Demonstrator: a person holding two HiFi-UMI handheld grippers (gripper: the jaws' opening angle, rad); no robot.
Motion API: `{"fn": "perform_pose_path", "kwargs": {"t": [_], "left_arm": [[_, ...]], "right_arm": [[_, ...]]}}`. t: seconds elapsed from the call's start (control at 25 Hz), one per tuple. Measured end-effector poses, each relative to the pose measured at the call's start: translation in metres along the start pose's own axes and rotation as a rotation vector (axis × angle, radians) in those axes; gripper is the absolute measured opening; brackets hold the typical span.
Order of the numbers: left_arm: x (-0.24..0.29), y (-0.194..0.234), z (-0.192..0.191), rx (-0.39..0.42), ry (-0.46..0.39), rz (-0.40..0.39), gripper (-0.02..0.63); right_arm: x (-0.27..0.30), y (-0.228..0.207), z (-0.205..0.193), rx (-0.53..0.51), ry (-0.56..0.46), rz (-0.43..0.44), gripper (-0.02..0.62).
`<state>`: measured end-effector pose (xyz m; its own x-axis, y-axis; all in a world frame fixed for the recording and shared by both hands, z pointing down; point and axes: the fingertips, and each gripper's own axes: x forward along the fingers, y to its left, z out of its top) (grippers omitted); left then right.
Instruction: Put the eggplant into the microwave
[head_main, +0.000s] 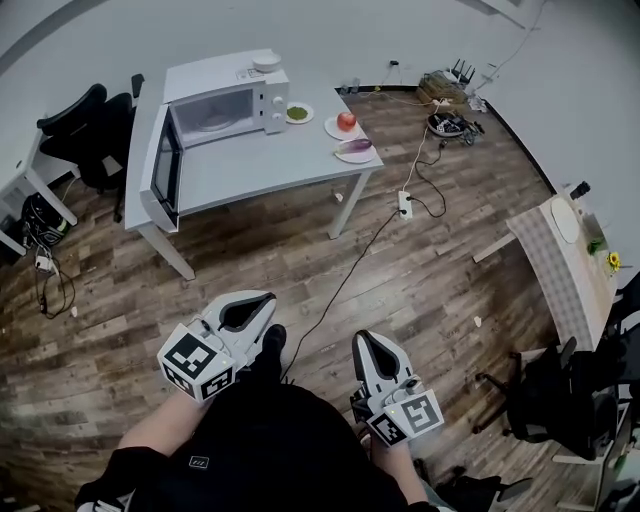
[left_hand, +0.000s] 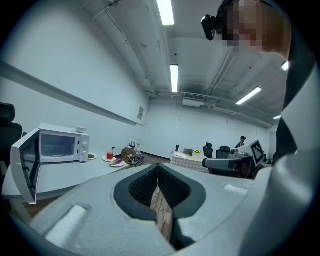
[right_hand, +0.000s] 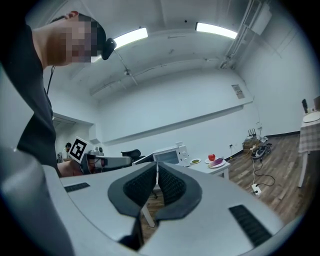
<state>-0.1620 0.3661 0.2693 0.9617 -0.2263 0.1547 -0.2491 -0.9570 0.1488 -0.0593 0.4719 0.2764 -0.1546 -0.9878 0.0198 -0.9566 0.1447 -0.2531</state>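
Note:
The purple eggplant (head_main: 356, 147) lies on a white plate at the right end of the white table (head_main: 270, 168); it also shows far off as the eggplant (left_hand: 117, 161) and the eggplant (right_hand: 217, 161). The white microwave (head_main: 225, 105) stands at the table's back left, its door (head_main: 164, 166) swung wide open; the same microwave (left_hand: 60, 146) and microwave (right_hand: 168, 155) appear in both gripper views. My left gripper (head_main: 252, 304) and right gripper (head_main: 367, 345) hang over the wooden floor, well short of the table. Both are shut with nothing held: left gripper (left_hand: 158, 169), right gripper (right_hand: 156, 165).
A red apple (head_main: 346, 121) and a plate of greens (head_main: 298, 113) sit near the eggplant. A bowl (head_main: 266, 62) rests on the microwave. A power strip (head_main: 405, 205) and cables cross the floor. Black chairs (head_main: 88, 128) stand left; a cloth-covered table (head_main: 558, 250) and chair (head_main: 545, 390) stand right.

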Motion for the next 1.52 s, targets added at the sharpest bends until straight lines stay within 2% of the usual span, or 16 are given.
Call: {"fn": "perform_pose_path", "kwargs": {"t": [0.4,0.72,1.16,1.36,1.52], "left_arm": [[0.062,0.100,0.034,0.023,-0.008,-0.019,0.009],[0.102,0.164,0.043,0.048,0.004,-0.041,0.009],[0.167,0.205,0.046,0.024,0.031,-0.062,0.009],[0.204,0.220,0.051,0.004,0.025,-0.037,0.009],[0.235,0.236,0.058,-0.024,0.009,0.021,0.009]], "right_arm": [[0.102,-0.053,0.023,0.014,0.017,-0.038,0.018],[0.172,-0.098,0.038,0.039,0.010,-0.075,0.017],[0.227,-0.154,0.036,0.061,0.024,-0.072,0.017],[0.248,-0.193,0.043,0.060,0.030,-0.039,0.017],[0.269,-0.229,0.051,0.068,0.051,0.002,0.017]]}}
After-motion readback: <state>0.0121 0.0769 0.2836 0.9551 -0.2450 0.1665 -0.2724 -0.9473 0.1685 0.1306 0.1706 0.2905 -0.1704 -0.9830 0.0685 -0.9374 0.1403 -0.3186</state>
